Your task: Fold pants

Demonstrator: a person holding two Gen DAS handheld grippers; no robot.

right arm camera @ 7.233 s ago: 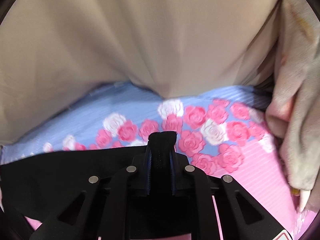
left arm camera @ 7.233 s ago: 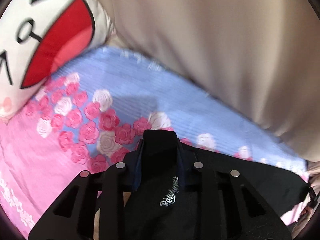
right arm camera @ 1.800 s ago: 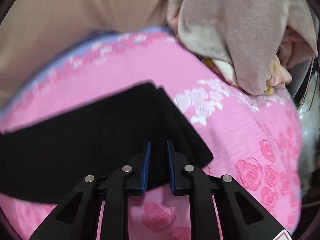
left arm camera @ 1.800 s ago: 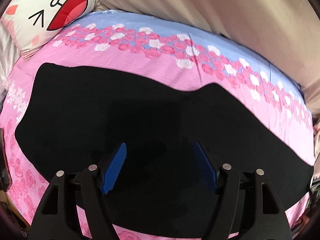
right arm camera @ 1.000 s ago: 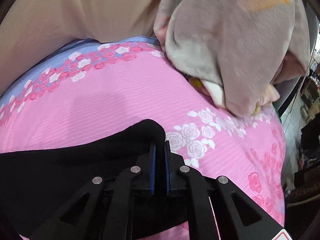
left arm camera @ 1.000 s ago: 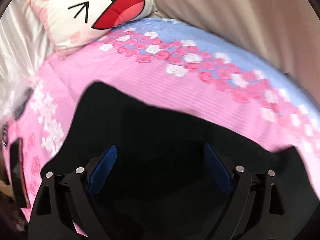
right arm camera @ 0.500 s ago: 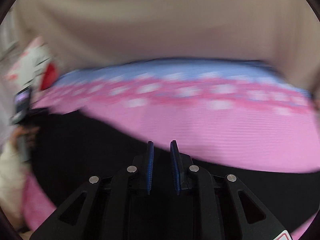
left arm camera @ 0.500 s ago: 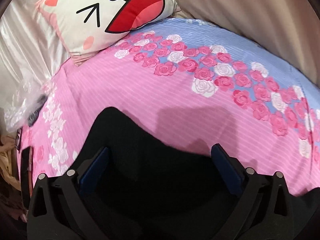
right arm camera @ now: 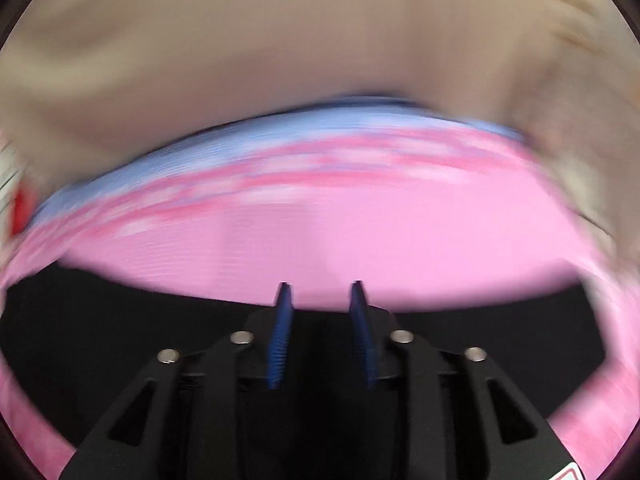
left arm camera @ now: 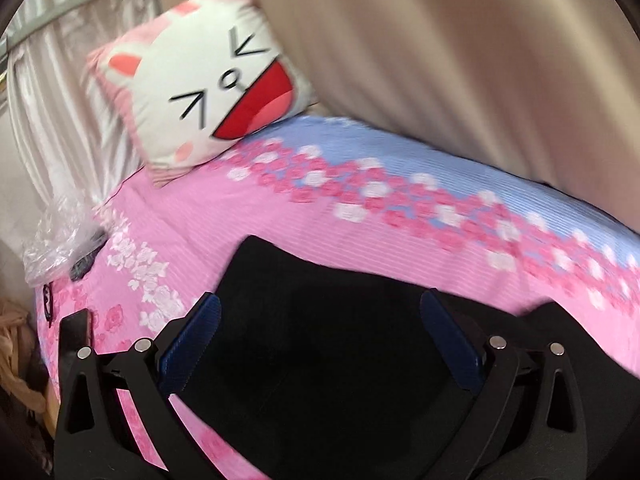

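Note:
The black pants [left arm camera: 340, 340] lie flat on the pink floral bedsheet [left arm camera: 256, 216]. My left gripper [left arm camera: 320, 312] is wide open just above the pants near their left end, with nothing between its blue pads [left arm camera: 192, 340]. In the right wrist view the pants [right arm camera: 100, 320] stretch as a black band across the pink sheet [right arm camera: 340, 232]. My right gripper [right arm camera: 320, 292] is open with a narrow gap over the far edge of the pants and holds nothing. The right view is blurred by motion.
A white cartoon-face pillow [left arm camera: 208, 80] leans at the back left. A beige curtain [left arm camera: 460, 60] hangs behind the bed. Crinkled clear plastic [left arm camera: 60, 236] and a dark phone [left arm camera: 76, 332] lie at the bed's left edge.
My right gripper let go of the pants' right end, swung left along them and opened a little wider. My left gripper stayed open and moved toward the pants' left end.

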